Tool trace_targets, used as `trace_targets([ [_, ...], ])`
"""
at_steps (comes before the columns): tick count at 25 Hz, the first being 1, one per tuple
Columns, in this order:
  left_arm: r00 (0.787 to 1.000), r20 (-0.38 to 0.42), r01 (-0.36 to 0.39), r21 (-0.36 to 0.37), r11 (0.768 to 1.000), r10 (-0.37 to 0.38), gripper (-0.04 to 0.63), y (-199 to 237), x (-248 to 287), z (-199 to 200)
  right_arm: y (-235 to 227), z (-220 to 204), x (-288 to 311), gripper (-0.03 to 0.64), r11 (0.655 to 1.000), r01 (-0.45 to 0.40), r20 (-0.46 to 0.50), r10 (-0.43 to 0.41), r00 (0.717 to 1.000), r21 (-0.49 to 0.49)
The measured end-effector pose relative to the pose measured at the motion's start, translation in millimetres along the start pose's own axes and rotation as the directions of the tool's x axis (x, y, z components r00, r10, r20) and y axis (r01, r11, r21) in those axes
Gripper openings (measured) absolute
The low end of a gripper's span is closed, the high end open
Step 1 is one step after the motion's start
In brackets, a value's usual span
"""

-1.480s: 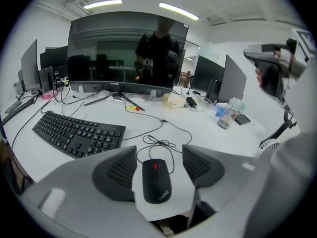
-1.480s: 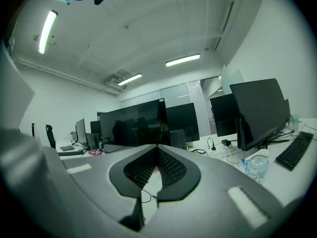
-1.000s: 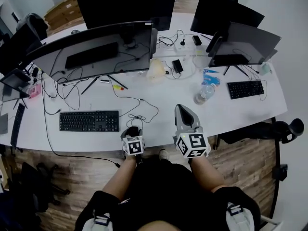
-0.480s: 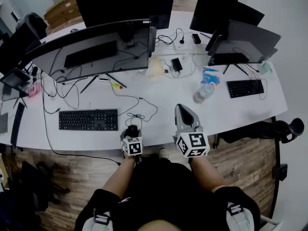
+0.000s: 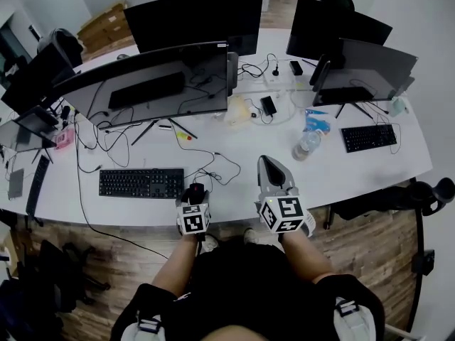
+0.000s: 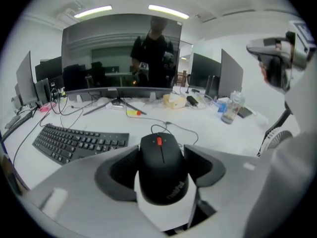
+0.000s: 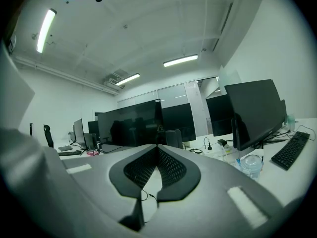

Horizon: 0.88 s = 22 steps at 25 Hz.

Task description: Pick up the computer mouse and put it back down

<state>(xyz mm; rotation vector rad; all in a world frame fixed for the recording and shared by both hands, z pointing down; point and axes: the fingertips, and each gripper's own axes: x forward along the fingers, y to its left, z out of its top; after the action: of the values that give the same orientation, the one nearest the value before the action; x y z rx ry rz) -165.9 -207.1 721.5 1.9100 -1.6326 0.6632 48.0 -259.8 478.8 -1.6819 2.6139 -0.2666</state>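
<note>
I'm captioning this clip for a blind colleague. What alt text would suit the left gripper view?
A black computer mouse with a red scroll wheel sits between the left gripper's opening jaws, with a white desk beneath. Behind it are a black keyboard, a wide dark monitor and a clear water bottle.

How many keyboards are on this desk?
2. The long keyboard lies in front of the curved monitor; the small keyboard sits near the right end of the desk. A dark strip at the left edge may be another.
</note>
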Motion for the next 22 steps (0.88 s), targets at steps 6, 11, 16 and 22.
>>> trace_targets([
  [6, 0.985, 0.171, 0.002, 0.002, 1.000, -0.002, 0.330, 4.1, -48.4, 63.1, 12.0, 5.8, 5.3, -0.002, 1.000, -0.027, 0.029, 0.027, 0.999, 0.015],
  [11, 0.960, 0.281, 0.008, 0.007, 1.000, -0.010, 0.330, 4.4, -92.3, 103.3, 21.7, 5.9, 8.0, -0.002, 0.999, -0.047, 0.041, 0.046, 0.998, 0.021],
  [16, 0.934, 0.356, 0.019, 0.004, 1.000, -0.019, 0.330, 1.6, -129.1, 130.3, 30.2, -4.5, 15.0, -0.002, 0.999, -0.044, 0.038, 0.044, 0.998, 0.018],
  [22, 0.919, 0.394, -0.004, 0.006, 1.000, 0.001, 0.330, 3.9, -147.6, 139.1, 38.3, -17.0, 20.2, -0.002, 0.998, -0.056, 0.013, 0.056, 0.998, 0.020],
])
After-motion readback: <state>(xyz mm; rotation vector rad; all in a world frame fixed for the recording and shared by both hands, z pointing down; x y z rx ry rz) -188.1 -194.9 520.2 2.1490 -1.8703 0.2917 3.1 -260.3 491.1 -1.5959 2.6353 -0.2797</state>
